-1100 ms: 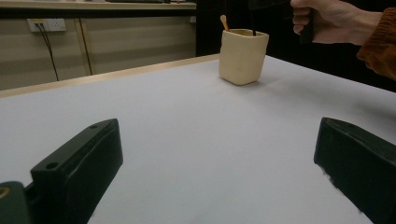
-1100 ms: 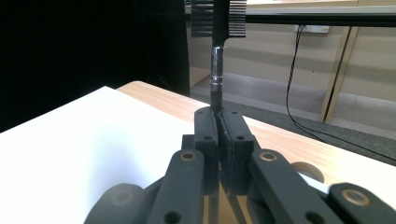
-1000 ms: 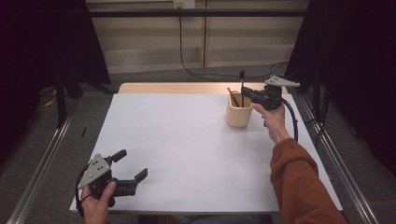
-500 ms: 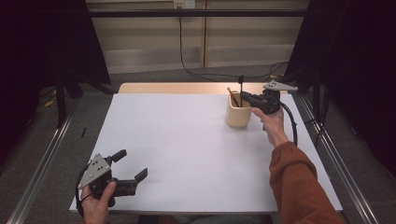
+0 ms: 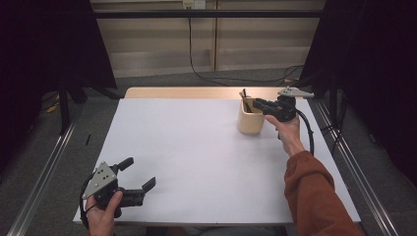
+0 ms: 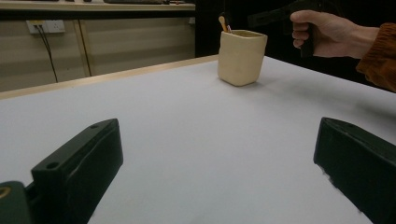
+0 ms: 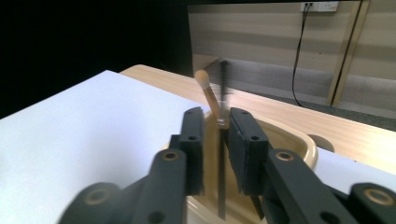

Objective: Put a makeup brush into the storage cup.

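A cream cup (image 5: pixel 251 123) (image 6: pixel 241 58) (image 7: pixel 299 140) stands at the far right of the white table top (image 5: pixel 196 147). A wooden stick with a rounded tip (image 7: pixel 205 86) (image 6: pixel 222 21) leans in it. My right gripper (image 5: pixel 256 104) (image 7: pixel 215 114) hovers over the cup's rim. Its jaws have just been opening, and a thin black stick (image 7: pixel 222 84) stands blurred in the gap between them, its lower end in the cup. My left gripper (image 5: pixel 139 173) (image 6: pixel 217 126) rests low at the near left corner, open and holding nothing.
A bare wooden strip (image 5: pixel 196 92) runs along the table's far edge. Metal rails (image 5: pixel 44 167) flank both sides of the table. A black cable (image 5: pixel 201 73) lies on the floor behind, in front of a panelled wall.
The black stick stood taller above the cup before and now sits lower in it. The right gripper's jaws have parted. The left gripper has stayed put.
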`<state>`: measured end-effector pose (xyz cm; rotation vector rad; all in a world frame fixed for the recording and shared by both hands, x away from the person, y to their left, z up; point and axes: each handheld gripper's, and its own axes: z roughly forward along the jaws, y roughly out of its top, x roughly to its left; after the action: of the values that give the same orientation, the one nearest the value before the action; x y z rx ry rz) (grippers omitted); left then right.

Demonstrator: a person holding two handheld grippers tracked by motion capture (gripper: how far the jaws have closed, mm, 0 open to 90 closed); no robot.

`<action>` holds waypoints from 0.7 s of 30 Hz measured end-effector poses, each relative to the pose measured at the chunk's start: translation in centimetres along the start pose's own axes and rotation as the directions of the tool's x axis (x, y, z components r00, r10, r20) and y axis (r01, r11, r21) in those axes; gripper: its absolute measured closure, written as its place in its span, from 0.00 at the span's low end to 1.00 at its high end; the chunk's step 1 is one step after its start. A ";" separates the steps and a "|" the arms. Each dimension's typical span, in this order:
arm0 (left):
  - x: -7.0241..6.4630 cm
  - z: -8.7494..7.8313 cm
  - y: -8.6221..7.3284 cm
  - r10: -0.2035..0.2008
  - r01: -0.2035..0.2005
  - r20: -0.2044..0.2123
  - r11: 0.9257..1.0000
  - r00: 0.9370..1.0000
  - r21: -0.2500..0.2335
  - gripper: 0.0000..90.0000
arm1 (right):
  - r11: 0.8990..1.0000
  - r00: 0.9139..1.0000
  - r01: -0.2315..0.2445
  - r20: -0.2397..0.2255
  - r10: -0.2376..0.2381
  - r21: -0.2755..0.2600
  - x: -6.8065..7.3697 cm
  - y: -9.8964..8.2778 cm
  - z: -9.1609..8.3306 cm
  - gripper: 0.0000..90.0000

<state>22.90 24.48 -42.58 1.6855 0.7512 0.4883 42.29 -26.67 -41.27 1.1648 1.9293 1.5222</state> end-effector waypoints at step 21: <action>0.1 0.4 0.1 0.003 -0.003 0.008 1.000 1.000 0.007 0.01 | 0.999 0.999 0.032 0.014 -0.031 -0.004 1.0 0.5 -0.4 0.15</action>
<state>23.20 24.28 -42.62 1.6942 0.7453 0.4811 41.61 -26.08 -40.53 1.1352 1.9259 1.4970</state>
